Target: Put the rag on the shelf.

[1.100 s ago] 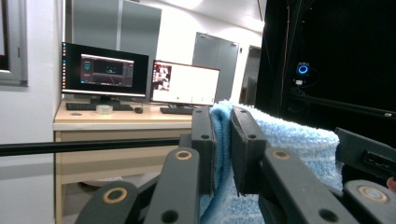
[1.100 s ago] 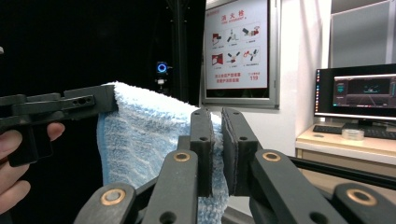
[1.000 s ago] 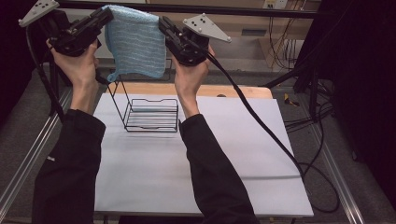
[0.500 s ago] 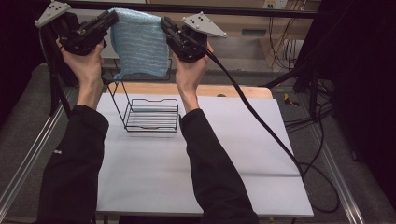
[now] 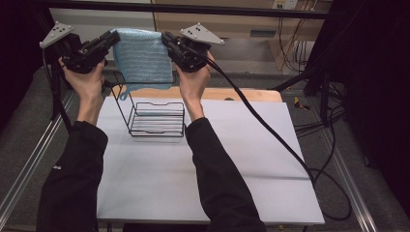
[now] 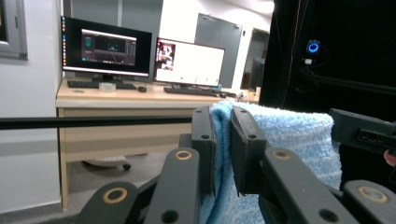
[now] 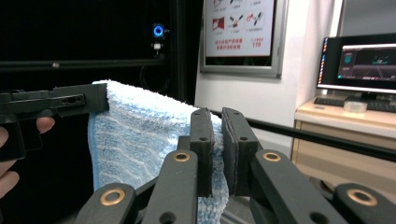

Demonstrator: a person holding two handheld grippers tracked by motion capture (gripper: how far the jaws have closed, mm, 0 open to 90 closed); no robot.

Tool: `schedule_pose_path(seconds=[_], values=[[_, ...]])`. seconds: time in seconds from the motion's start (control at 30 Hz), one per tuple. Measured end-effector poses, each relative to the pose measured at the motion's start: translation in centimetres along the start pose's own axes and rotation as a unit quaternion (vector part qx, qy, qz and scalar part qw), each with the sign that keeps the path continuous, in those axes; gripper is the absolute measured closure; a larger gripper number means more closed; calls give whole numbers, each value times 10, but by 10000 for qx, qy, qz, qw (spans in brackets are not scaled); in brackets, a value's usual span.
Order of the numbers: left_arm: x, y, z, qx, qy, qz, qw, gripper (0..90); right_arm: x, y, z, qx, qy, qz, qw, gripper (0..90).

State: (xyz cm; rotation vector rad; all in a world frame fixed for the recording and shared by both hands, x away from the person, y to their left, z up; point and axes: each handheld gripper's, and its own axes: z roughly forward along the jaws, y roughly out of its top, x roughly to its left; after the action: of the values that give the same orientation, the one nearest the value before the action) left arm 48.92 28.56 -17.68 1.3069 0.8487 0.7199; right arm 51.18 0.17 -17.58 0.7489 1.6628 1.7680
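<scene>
Towel higher now (top corners between both grippers' fingers); taut

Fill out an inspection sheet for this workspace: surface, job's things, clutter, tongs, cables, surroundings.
Surface: white table top, bare apart from the rack; a wooden strip runs along its far edge.
Job's things: blue towel held up in the air, hanging spread between both tongs; black wire rack standing on the table below it.
Clutter: nothing seen on the table.
Tongs: left tongs shut on one top corner of the towel; right tongs shut on the other top corner.
Cables: black cable trails from the right tongs across the table and off its right side; more cables lie on the floor at right.
Surroundings: desk with two lit monitors behind; wall poster.
</scene>
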Motion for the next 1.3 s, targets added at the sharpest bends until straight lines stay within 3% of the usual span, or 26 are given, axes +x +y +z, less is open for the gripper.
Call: schedule_pose_path(seconds=[0.43,0.9,1.3], values=[[6,-33,-20,217,-169,10,9996,806,6,-21,-7,473,273,-60,9985,836],[7,-50,-42,463,-367,61,9982,801,18,-31,-24,812,636,-327,9941,833],[6,-59,-43,602,-371,101,9974,798,21,-37,-28,991,626,-523,9917,833]])
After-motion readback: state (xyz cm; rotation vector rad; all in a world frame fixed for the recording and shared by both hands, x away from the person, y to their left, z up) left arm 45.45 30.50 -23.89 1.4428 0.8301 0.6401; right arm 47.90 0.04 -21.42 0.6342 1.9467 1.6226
